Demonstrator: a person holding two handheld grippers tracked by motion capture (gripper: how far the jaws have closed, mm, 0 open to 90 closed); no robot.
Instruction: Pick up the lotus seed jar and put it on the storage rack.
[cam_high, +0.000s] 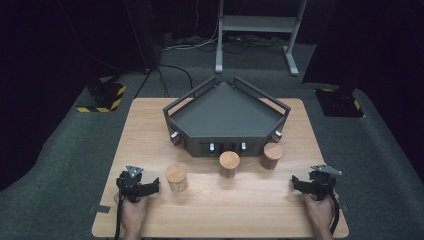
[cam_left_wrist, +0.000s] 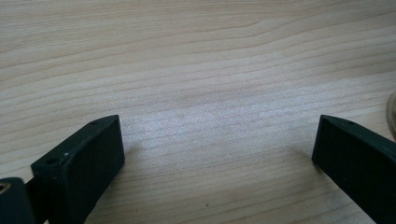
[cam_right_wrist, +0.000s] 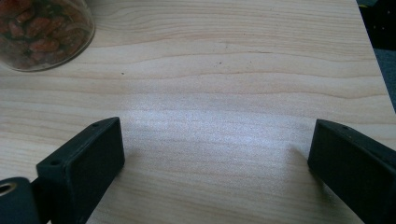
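High view showed the left gripper (cam_high: 156, 187) low on the pale wooden table (cam_high: 150, 130), jaws spread wide on nothing, the nearest cork-lidded round jar (cam_high: 176, 177) just beside it. The right gripper (cam_high: 295, 184) rested near the table's right edge, jaws likewise spread and bare, well apart from the jars before the dark grey angular tray (cam_high: 225, 112).
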